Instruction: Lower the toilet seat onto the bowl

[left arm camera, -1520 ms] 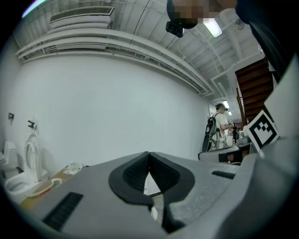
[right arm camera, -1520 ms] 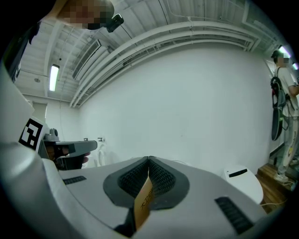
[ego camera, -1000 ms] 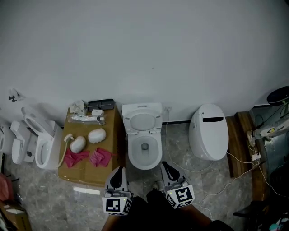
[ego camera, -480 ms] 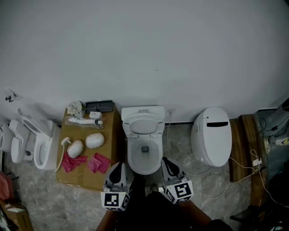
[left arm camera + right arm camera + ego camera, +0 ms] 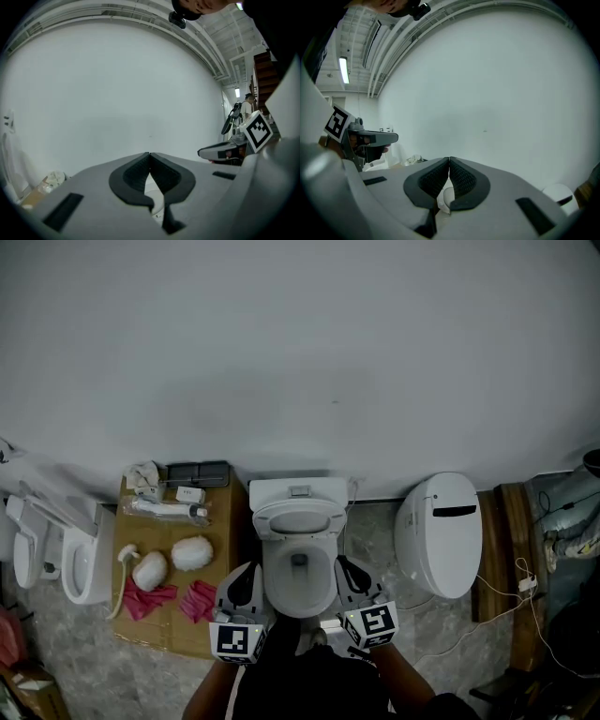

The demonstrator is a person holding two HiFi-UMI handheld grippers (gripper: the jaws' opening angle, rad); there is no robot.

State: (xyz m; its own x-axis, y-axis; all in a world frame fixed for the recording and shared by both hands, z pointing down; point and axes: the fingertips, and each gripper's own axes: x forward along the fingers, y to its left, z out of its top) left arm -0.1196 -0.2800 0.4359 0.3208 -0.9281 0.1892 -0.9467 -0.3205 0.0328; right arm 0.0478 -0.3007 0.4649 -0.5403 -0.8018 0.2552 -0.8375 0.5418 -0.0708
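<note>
nearest of all, at the bottom of the head view, the person's dark clothing (image 5: pixel 309 685) gives way to the two grippers, each with its marker cube facing up. the left gripper (image 5: pixel 246 577) hangs just beside the near left edge of the bowl (image 5: pixel 298 589) and the right gripper (image 5: pixel 348 570) just beside its near right edge, so the bowl sits between them; whether either touches the rim cannot be told. in the left gripper view the dark ribbed pads (image 5: pixel 133 173) meet at their tips with nothing caught between them. the right gripper view shows the same, so both pairs of jaws are pressed together and empty, aimed at the wall

just past them the bowl lies open. the toilet seat (image 5: pixel 298 519) is raised behind it, standing up against the tank (image 5: pixel 298 491) and off the rim

left of the toilet a cardboard box (image 5: pixel 225 521) lies on the grey stone floor (image 5: pixel 370 531). it carries two pink cloths (image 5: pixel 150 599), two white rounded lumps (image 5: pixel 190 552) and, at its far end, a black tray (image 5: pixel 197 472). to the right, apart from the open one, a second toilet (image 5: pixel 439 531) has its lid down

furthest back a plain white wall (image 5: pixel 300 352) fills the upper part of the view
</note>
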